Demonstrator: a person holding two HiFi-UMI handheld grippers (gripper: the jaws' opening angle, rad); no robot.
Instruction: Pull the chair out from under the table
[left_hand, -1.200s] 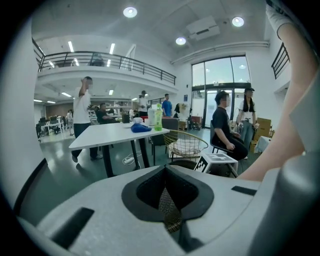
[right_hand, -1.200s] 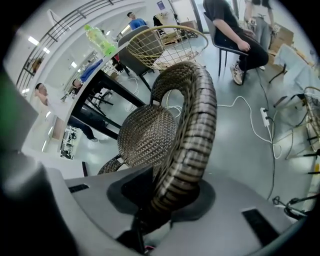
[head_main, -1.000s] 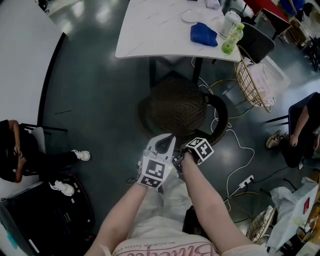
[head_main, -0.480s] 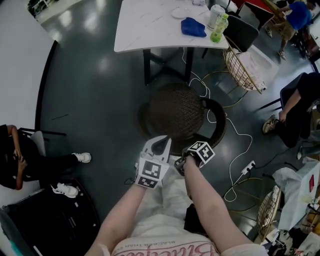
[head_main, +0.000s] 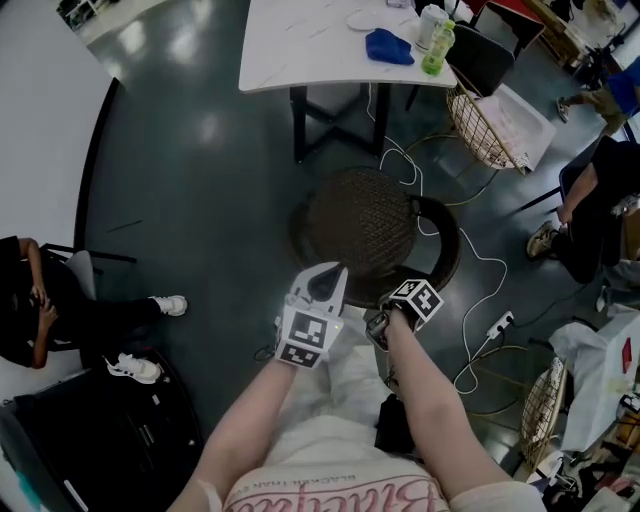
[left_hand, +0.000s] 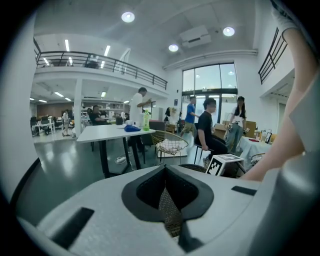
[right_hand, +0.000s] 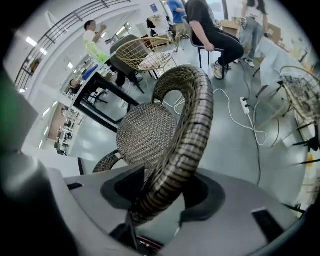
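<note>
The table (head_main: 290, 55) sits along the top of the head view, and it has slid farther up the frame than it was a second ago. Bare floor now shows between its near edge and the chair (head_main: 362, 215), whereas the woven seat was tucked right against that edge before. I read that as the pull working: the chair, now at the centre of the frame, looks fully clear of the tabletop, so the task seems close to done, if not done.

The backrest hoop (right_hand: 192, 117) curves round the seat's right side and runs straight into my right gripper (right_hand: 165, 195). Its jaws are clamped on the wicker band, just as they were before. My left gripper (head_main: 326, 272) is at the seat's near rim, lower centre of the frame. In its own view the jaws are pressed together with a thin strip of woven mesh pinched between them — I take that to be the chair's edge, though I cannot be sure.

A white cable (right_hand: 258, 160) trails on the floor just right of the chair, and I'd watch that the legs don't drag it. The blue cloth (head_main: 388, 47) and green bottle (head_main: 437, 50) stand undisturbed at the table's far right.
</note>
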